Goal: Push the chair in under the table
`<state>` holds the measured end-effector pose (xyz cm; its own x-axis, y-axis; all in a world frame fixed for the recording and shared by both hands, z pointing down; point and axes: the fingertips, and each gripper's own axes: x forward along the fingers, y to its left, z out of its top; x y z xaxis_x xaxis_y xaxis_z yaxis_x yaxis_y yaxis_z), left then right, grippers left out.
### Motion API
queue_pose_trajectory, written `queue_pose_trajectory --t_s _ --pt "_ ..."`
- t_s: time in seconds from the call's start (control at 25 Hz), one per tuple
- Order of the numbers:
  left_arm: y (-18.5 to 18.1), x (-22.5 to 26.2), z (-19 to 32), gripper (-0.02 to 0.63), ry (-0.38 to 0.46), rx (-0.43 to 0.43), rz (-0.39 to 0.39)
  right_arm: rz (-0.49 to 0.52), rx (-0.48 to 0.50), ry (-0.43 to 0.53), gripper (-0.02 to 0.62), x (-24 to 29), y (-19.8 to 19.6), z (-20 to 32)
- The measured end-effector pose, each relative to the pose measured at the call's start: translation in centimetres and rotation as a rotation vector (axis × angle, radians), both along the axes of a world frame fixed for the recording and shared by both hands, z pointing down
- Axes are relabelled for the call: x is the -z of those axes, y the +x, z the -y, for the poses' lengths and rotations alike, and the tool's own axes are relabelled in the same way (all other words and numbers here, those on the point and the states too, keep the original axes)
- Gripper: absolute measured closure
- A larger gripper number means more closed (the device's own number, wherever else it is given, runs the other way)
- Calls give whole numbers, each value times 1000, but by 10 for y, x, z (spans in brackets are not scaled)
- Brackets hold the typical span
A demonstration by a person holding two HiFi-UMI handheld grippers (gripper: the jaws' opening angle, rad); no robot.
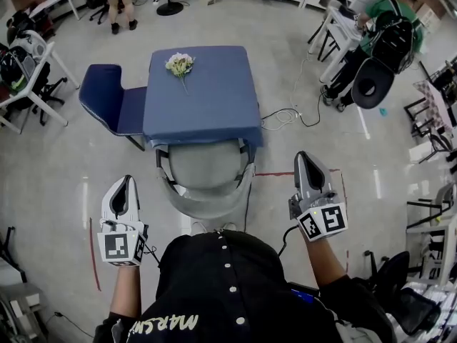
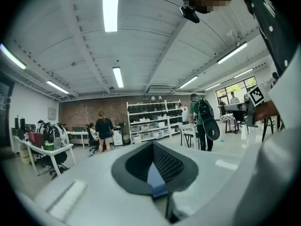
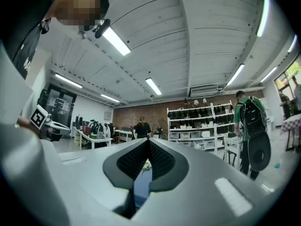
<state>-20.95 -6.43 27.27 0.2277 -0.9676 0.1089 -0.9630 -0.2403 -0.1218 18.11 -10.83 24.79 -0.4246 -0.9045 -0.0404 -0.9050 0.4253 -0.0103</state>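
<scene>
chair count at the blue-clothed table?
2. A grey shell-back chair stands at the near side, seat partly under the blue-covered square table; a blue padded chair stands at its left side. The other sides show none.

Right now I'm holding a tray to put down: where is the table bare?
The table is bare except its far left part, where the flowers lie. The near edge, above the grey chair, is freest; the blue chair crowds the left edge.
</scene>
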Motion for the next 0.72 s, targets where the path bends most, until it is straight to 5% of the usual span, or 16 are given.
queue_pose_trajectory --t_s 0.72 --pt "16 21 3 604 43 3 15 -24 29 15 574 3 -13 0"
